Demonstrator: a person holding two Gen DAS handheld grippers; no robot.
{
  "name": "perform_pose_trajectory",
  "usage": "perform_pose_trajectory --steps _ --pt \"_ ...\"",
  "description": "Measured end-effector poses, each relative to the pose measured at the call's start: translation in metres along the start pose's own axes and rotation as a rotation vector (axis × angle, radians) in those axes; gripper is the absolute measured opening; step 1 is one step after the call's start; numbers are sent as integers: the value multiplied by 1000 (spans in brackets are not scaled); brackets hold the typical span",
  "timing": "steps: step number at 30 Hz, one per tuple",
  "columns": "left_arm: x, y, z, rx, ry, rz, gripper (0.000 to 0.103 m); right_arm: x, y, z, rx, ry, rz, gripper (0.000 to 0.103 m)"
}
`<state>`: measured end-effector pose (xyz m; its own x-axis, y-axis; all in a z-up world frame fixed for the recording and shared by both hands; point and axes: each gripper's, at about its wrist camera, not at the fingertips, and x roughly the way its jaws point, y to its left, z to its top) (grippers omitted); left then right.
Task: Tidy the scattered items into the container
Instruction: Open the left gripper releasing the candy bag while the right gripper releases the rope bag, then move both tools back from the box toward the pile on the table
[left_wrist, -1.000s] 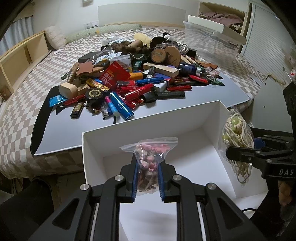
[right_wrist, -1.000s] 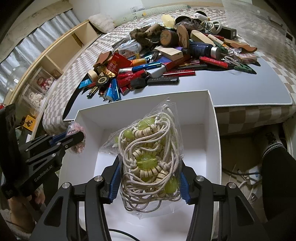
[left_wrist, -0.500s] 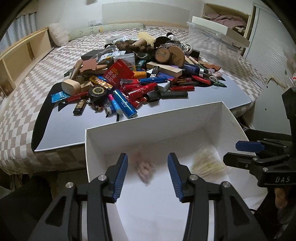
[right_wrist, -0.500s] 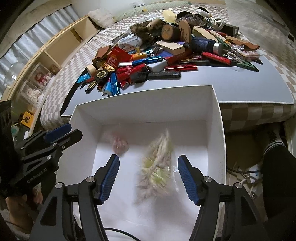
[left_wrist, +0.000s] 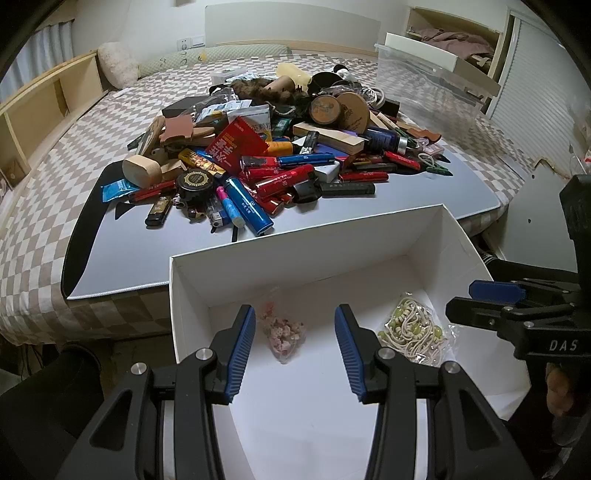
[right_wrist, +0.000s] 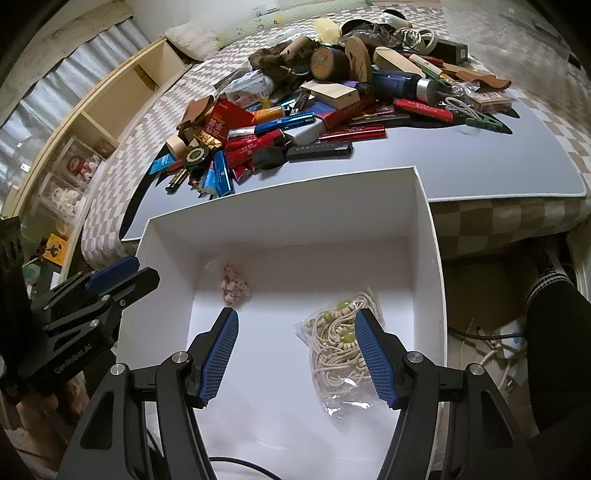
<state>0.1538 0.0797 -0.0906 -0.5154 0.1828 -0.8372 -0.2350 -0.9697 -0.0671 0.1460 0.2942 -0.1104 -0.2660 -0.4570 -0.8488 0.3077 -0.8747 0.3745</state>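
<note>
Both the left gripper (left_wrist: 294, 345) and right gripper (right_wrist: 297, 354) hang spread and empty over the white box (left_wrist: 295, 254); pink-bead bag (left_wrist: 282, 330) and cord bag (right_wrist: 340, 339) lie inside, mid-frame

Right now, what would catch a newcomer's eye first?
The big jumbled heap of red and blue tubes, lighters and wooden pieces on the grey mat. Nearer, the open white cardboard box holds just two clear bags: pink bits and cream cord with green beads. Both grippers hover open above it.
</note>
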Motion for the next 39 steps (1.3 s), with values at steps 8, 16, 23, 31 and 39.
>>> perform_pose_trajectory --steps 8,16,23,31,39 --pt "-4 2 8 -6 -15 5 44 -10 1 10 -10 -30 3 66" --pt "-5 7 23 2 -31 21 44 -19 -1 26 -34 -57 -27 66" --pt "-1 10 40 24 -46 24 44 -27 -9 45 -30 -78 -44 66" --pt "1 16 60 29 -75 36 44 -32 -16 69 -26 -100 -72 66" --pt "5 24 84 31 -82 38 45 -35 -19 100 -29 -146 -69 66"
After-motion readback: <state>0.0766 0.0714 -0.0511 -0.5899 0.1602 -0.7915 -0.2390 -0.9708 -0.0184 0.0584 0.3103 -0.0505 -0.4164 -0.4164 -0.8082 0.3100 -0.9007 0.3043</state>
